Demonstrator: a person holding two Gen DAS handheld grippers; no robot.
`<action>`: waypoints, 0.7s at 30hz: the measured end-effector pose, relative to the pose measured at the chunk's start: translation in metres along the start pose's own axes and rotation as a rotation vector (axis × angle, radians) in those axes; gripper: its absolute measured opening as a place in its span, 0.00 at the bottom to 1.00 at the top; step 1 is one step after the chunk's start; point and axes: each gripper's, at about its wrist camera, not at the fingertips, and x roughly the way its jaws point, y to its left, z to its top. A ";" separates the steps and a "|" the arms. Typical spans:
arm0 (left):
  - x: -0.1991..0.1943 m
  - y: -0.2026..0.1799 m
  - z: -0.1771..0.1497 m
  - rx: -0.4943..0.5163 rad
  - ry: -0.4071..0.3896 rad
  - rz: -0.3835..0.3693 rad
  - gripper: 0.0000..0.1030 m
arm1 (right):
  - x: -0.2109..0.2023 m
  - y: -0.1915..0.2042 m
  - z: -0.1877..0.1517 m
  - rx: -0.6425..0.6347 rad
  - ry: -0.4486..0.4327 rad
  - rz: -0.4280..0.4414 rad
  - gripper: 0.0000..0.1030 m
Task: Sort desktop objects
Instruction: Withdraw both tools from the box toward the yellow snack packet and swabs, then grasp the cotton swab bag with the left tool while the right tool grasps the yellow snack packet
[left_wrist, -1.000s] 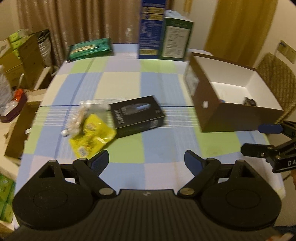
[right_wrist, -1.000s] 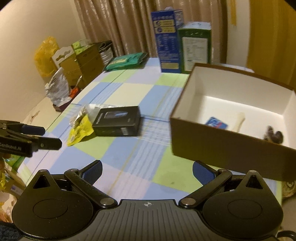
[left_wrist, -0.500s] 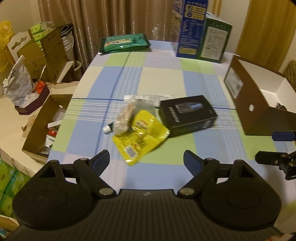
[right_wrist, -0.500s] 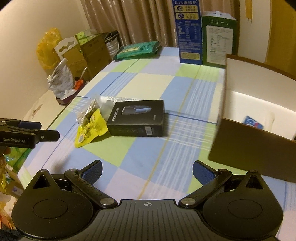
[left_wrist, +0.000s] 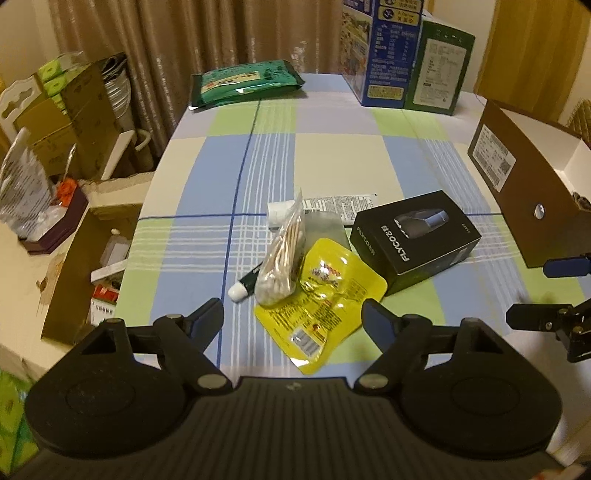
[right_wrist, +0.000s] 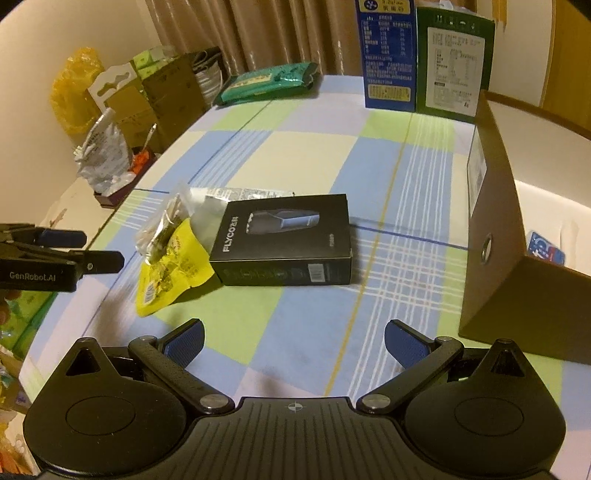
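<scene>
A black FLYCO box (left_wrist: 415, 236) (right_wrist: 284, 240) lies mid-table. Left of it lie a yellow pouch (left_wrist: 321, 299) (right_wrist: 170, 269), a clear bag of cotton swabs (left_wrist: 284, 262) (right_wrist: 162, 229), a white-capped tube (left_wrist: 242, 288) and a flat white packet (left_wrist: 332, 208). A brown cardboard box (left_wrist: 524, 192) (right_wrist: 495, 229) stands at the right, with a blue card (right_wrist: 546, 251) inside. My left gripper (left_wrist: 293, 321) is open and empty, just short of the yellow pouch. My right gripper (right_wrist: 293, 341) is open and empty, near the table's front edge below the black box.
A green packet (left_wrist: 243, 83) and blue (left_wrist: 384, 55) and green cartons (left_wrist: 437, 70) stand at the table's far edge. Cardboard boxes and bags (left_wrist: 74, 122) crowd the floor left of the table. The checked tablecloth (left_wrist: 332, 147) covers the table.
Both views have swung left: the pile and the black box now sit centred before my left gripper, and the brown box has shifted to the right edge. Both grippers stay open.
</scene>
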 end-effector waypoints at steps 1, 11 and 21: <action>0.004 0.001 0.002 0.010 0.002 -0.004 0.75 | 0.002 -0.001 0.000 0.003 0.006 -0.005 0.98; 0.046 0.012 0.022 0.091 0.033 -0.028 0.63 | 0.021 -0.019 0.006 0.054 0.047 -0.065 0.98; 0.079 0.013 0.033 0.188 0.072 -0.056 0.41 | 0.027 -0.025 0.009 0.069 0.067 -0.078 0.98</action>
